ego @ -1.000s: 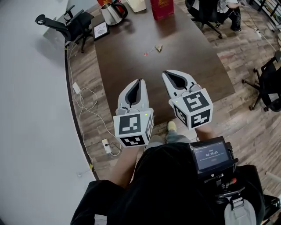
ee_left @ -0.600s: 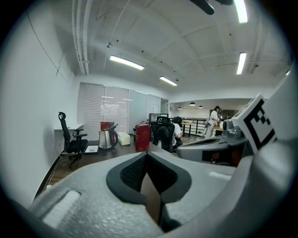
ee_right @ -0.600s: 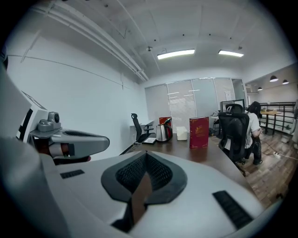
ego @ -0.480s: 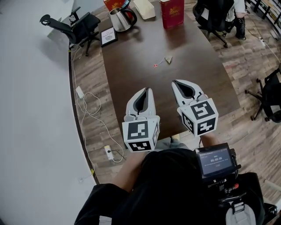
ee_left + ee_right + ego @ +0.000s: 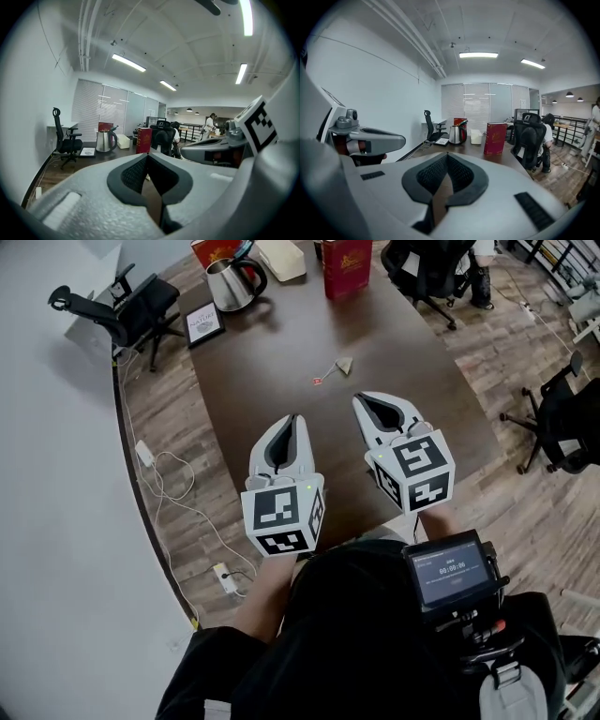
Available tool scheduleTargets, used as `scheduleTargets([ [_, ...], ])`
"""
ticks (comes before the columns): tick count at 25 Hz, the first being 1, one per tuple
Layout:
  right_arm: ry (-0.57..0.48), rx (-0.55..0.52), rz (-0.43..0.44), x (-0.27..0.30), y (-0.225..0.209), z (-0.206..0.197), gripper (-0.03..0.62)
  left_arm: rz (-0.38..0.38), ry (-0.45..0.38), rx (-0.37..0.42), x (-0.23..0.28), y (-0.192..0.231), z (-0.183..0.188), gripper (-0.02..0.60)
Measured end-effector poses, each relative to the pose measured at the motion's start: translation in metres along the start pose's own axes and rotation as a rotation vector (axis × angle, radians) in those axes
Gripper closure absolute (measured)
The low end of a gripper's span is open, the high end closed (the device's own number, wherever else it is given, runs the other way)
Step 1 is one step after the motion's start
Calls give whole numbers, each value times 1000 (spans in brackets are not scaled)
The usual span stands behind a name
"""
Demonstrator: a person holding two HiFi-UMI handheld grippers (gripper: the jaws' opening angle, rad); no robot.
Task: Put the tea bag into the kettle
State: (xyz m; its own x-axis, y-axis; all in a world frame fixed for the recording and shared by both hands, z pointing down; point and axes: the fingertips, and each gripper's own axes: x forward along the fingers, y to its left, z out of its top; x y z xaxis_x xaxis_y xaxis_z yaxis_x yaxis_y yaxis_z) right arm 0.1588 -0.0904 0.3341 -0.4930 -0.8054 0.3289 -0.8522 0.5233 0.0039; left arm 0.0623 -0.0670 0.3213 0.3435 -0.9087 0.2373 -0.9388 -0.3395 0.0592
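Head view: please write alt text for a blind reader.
The white left gripper and right gripper, shut and empty, hover over a dark brown table; a small pale tea bag lies ahead, a steel kettle farther back.

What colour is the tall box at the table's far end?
The tall box is deep red; it shows best in the right gripper view.

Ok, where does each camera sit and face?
Head view: on the head, steeply down on table, tea bag, left gripper, right gripper, torso.
Left gripper view: on the left gripper, along its shut jaws toward the kettle; right gripper at its right.
Right gripper view: likewise forward; left gripper at its left.
Both gripper views share kettle and red box.
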Motion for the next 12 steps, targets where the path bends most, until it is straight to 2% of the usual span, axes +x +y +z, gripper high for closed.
scheduleTargets([
  [7, 69, -31, -33, 16, 0, -13, 586, -15, 14, -29, 6, 19, -12, 578],
  [12, 87, -29, -43, 34, -10, -18, 582, 9, 25, -42, 16, 35, -17, 578],
])
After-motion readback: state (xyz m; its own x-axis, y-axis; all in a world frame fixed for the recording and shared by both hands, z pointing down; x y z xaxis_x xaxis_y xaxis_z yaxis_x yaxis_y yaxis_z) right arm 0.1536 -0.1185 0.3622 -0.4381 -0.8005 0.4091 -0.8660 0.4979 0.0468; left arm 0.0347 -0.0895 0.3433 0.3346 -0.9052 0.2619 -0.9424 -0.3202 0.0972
